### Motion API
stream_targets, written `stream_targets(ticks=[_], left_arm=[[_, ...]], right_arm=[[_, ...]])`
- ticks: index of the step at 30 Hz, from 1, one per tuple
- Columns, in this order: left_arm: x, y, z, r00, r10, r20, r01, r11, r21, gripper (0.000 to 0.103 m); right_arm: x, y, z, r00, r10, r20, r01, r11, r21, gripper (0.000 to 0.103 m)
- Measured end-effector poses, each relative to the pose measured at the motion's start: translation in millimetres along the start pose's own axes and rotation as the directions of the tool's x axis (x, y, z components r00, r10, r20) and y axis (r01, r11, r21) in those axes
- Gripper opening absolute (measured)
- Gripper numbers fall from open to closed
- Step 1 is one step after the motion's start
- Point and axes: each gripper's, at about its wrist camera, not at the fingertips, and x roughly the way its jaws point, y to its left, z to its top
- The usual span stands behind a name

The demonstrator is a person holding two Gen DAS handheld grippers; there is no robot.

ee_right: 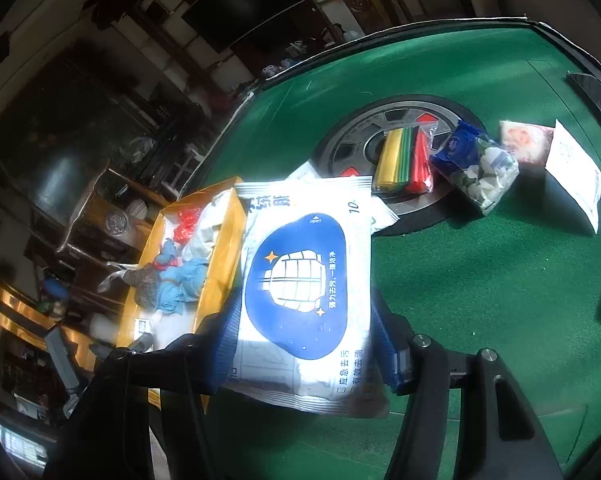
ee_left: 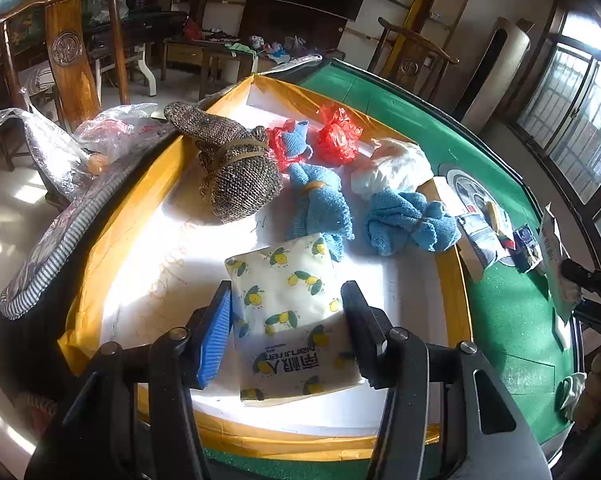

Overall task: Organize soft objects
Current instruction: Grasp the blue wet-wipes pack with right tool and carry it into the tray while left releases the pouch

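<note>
Mid-transfer, by the look of it: the left gripper [ee_left: 286,312] is closed about halfway on the lemon-print tissue pack [ee_left: 292,312], held just over the floor of the yellow-rimmed box [ee_left: 156,184]; the right gripper [ee_right: 304,320] pinches the blue-and-white wipes pack [ee_right: 304,276] — lifted above the green table [ee_right: 480,272], just beside the box; next, likely set both packs inside, clear of the cloths.

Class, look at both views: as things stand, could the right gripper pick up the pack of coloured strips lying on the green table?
Probably not yet. The right gripper is already shut on a wipes pack, so its jaws are full. The pack of coloured strips lies uncovered on the green table, so the way looks free once the wipes are set down.
</note>
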Motion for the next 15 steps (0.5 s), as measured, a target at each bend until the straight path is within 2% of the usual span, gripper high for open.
stream_targets(ticks=[3,8,15], left_arm=[[15,0,6,0.998,0.036,-0.049,-0.035,0.999,0.024,0.054],[37,-2,26,0.993,0.098,-0.071,-0.095,0.995,0.042,0.057],[58,10,48,0.994,0.043,-0.100,-0.045,0.999,-0.012,0.060]], right_arm=[[10,24,2,1.000,0.012,-0.007,-0.013,0.999,-0.036,0.054],[36,54,4,0.999,0.010,-0.046,-0.013,0.998,-0.060,0.054],[69,103,-6,0.994,0.019,-0.111,-0.034,0.990,-0.137,0.054]])
